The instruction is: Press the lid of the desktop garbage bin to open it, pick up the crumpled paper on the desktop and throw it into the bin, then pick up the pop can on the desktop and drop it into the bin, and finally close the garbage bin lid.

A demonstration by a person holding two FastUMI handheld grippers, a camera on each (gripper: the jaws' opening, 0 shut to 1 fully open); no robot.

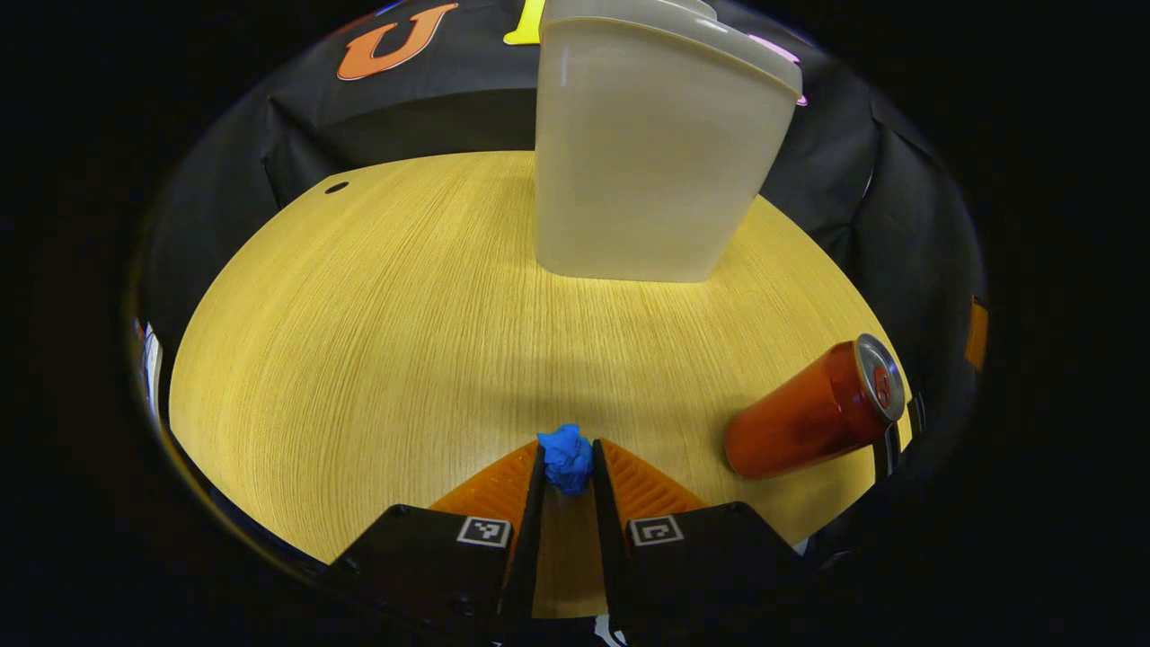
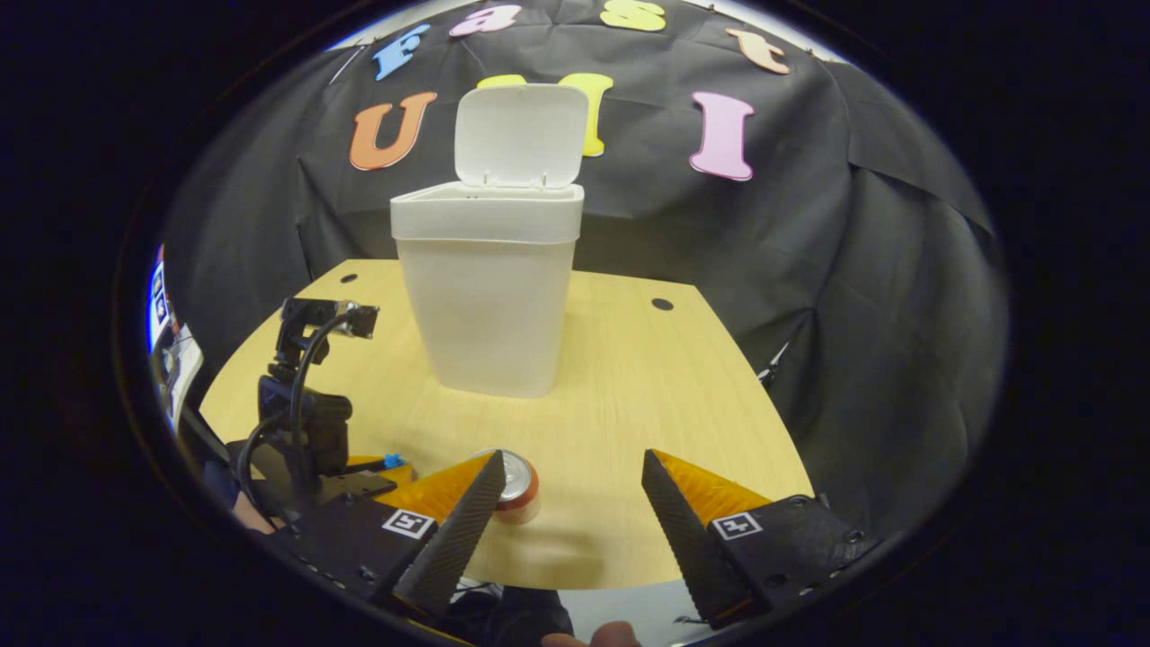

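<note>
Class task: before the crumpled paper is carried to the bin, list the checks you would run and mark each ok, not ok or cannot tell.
1. Bin lid open: ok, it stands upright behind the rim.
2. Crumpled paper between the left gripper fingers: ok, both press on it.
3. Paper lifted off the table: cannot tell.
4. Pop can out of the carrying path: ok, it stands off to one side.
5. Right gripper free: ok, open and holding nothing.
6. Bin upright: ok.
</note>
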